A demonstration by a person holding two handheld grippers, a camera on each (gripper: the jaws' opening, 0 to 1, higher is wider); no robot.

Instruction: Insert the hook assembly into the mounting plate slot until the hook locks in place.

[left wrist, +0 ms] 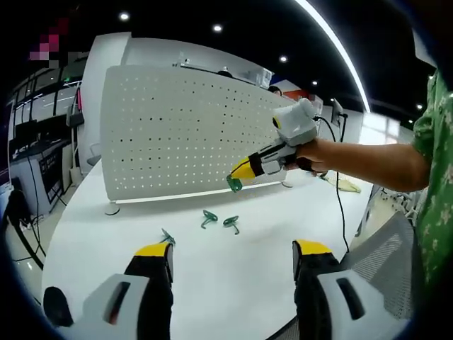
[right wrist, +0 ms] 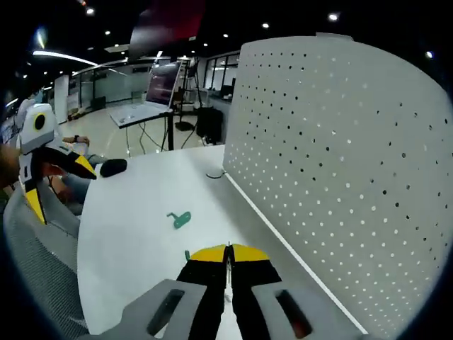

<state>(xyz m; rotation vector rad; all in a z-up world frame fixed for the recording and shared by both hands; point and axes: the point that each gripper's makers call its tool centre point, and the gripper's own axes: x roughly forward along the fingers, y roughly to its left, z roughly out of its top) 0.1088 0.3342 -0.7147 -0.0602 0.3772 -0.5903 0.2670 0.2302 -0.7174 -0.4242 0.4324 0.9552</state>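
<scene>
Fingertips of the right gripper (left wrist: 239, 172) are pinched together on a green hook (left wrist: 234, 184), held up just in front of the white pegboard panel (left wrist: 177, 134); in the right gripper view those yellow tips (right wrist: 228, 252) meet with no gap, the perforated pegboard panel (right wrist: 340, 170) rising close on the right. Over on the left gripper (left wrist: 233, 253), the jaws stand wide apart, holding nothing, above the white table (left wrist: 241, 283). Two green hooks (left wrist: 219, 221) lie on the table near the panel's foot, and a third (left wrist: 167, 236) sits just beside the left jaw tip. One green hook (right wrist: 180, 219) also lies on the table in the right gripper view, where the left gripper (right wrist: 53, 177) comes in from the left.
</scene>
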